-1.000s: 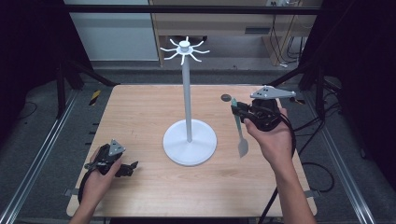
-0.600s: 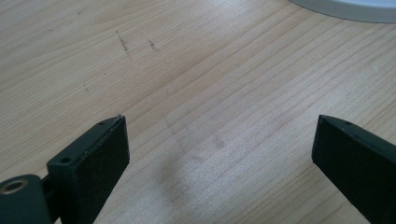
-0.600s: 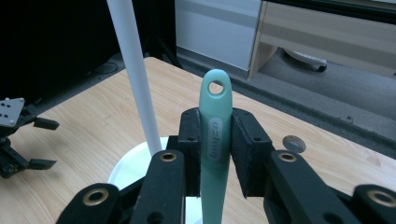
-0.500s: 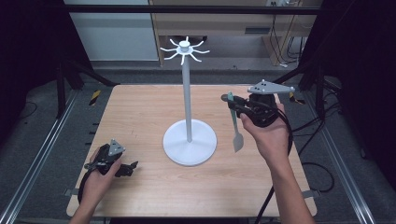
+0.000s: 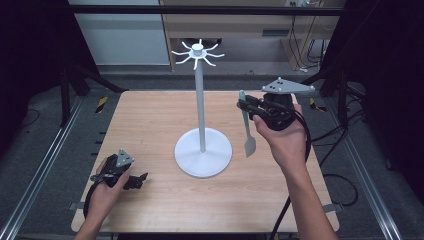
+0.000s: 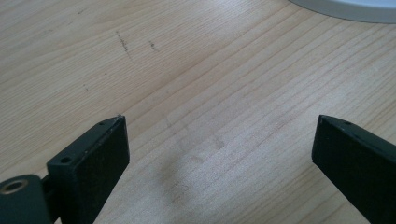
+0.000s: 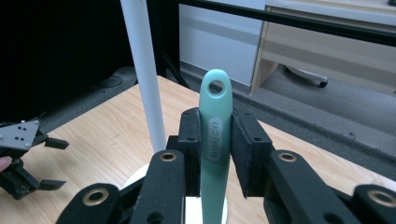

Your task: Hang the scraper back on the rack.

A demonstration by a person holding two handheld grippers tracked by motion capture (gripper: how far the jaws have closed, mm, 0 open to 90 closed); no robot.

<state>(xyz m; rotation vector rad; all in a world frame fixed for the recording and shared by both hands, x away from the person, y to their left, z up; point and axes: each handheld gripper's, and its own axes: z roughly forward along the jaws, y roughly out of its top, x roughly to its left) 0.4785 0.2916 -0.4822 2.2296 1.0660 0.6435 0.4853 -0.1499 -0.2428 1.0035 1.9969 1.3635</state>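
A white stand [image 5: 201, 105] with a round base [image 5: 203, 151] and hooked arms at its top [image 5: 198, 52] rises from the middle of the wooden table [image 5: 150, 125]. To its right my right gripper [image 5: 246, 106] is shut on the handle of a pale green spatula [image 5: 247, 125], which hangs blade down above the table. In the right gripper view the spatula handle [image 7: 215, 135], with a hole at its end, is clamped between the pads, the stand's pole [image 7: 144, 74] just left of it. My left gripper [image 5: 136, 180] rests open on the table at the front left, with only bare wood [image 6: 210, 116] between its jaws.
Metal frame rails [image 5: 45, 165] run along both table sides. A black cable [image 5: 305, 145] trails from the right gripper over the right edge. A cabinet [image 5: 125, 35] and desk stand behind the table. The left gripper [image 7: 21, 158] is seen far off in the right gripper view.
My right gripper has lifted the spatula higher and a little toward the stand's pole. The left gripper has stayed where it was.
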